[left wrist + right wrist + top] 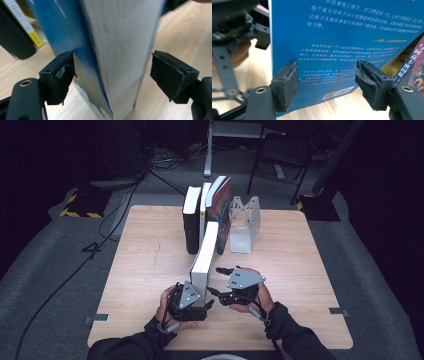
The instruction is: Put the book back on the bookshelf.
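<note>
From the high view, a blue book (204,257) stands on its bottom edge near the middle of the tabletop (145,270), its pages facing the person, leaning toward a row of upright books (206,212) at the far edge. A metal bookend (244,222) stands just right of that row. The left gripper (192,301) sits at the book's near end, toward the near edge of the tabletop; the right gripper (227,285) is just beside the book's right face.

In the left gripper view, the left gripper (112,75) straddles the near end of the blue book (120,50). Its left pad touches the front cover, while the right pad stands clear of the back cover, so the jaws are apart and nothing is clamped yet. A black book (12,37) from the row stands at the upper left.

In the right gripper view, the right gripper (325,83) faces the back cover of the blue book (337,37), jaws wide apart, pads close to the printed surface; I cannot tell whether they touch it. A red book (415,65) shows at the right edge.

The work in hand looks like shelving the blue book into the row. To do it well, close the left jaws squarely across both covers, low down, before moving; keep the right gripper flat against the cover as a steadying wall; slide the book upright along the tabletop and avoid knocking over the row.
</note>
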